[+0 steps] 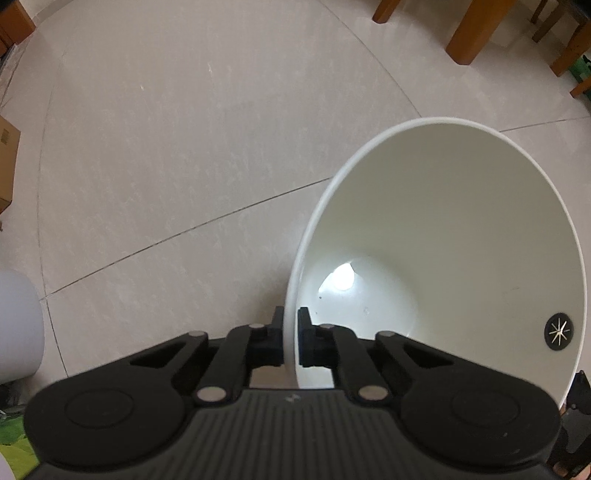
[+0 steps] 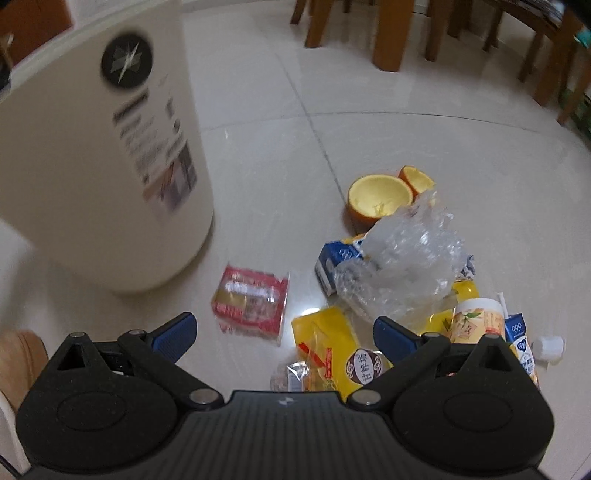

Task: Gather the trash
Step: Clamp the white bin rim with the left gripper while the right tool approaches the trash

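Observation:
My left gripper (image 1: 290, 338) is shut on the near rim of a white trash bin (image 1: 461, 206), one finger outside the wall and one inside. The bin's inside looks empty, with a bright spot at the bottom. In the right wrist view the same bin (image 2: 92, 177) stands at the left with a printed label. My right gripper (image 2: 284, 332) hangs open above a pile of trash: a red snack wrapper (image 2: 251, 301), a yellow packet (image 2: 332, 347), crumpled clear plastic (image 2: 406, 258), a blue carton (image 2: 338, 264), orange peel halves (image 2: 380, 195) and a drink cup (image 2: 480, 319).
Pale tiled floor (image 1: 184, 147) spreads all around. Wooden chair and table legs (image 2: 388, 33) stand at the far side. A cardboard box (image 1: 7, 166) sits at the left edge. A small white cap (image 2: 550, 347) and another blue carton (image 2: 521, 347) lie at the right of the pile.

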### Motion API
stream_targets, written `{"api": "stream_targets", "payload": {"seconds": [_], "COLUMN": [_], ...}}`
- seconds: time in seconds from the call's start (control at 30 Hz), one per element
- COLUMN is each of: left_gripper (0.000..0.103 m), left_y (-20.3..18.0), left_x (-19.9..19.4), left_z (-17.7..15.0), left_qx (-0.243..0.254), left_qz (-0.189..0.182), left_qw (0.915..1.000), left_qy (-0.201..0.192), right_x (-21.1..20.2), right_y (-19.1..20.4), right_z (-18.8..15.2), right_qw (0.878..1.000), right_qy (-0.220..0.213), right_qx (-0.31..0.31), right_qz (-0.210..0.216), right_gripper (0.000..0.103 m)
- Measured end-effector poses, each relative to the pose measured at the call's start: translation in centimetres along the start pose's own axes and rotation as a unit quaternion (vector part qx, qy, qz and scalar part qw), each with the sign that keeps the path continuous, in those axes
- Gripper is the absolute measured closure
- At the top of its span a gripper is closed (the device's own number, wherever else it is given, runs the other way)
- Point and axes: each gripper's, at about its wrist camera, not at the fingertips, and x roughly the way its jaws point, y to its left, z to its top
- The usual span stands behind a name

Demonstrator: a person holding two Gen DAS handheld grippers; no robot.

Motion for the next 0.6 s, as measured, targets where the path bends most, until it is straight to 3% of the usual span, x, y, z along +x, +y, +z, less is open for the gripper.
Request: {"api": "stream_targets", "payload": {"seconds": [0.3, 0.47, 0.6], "left_gripper": [0.102, 0.101, 0.100], "left_y": [-0.5, -1.2, -1.4], "left_x": [-0.1, -0.2, -0.2], "left_z": [-0.5, -0.9, -1.1], "left_qx": [0.008, 0.020, 0.026], "left_qz": [0.007, 0.016, 0.018], "left_qw": [0.9999, 0.9996, 0.9994], "left_qy": [-0.003, -0.013, -0.013], "right_x": [4.1, 5.4, 6.2], "right_y": [0.0, 0.3, 0.7], "right_z": [-3.3, -4.3, -4.3], "right_qw": [0.993, 0.982, 0.982], "right_qy": [0.060, 0.070, 0.087], "right_qx": [-0.089, -0.166, -0.166], "right_qz": [-0.040, -0.058, -0.038], "right_gripper": [0.001, 0.001, 0.001]}}
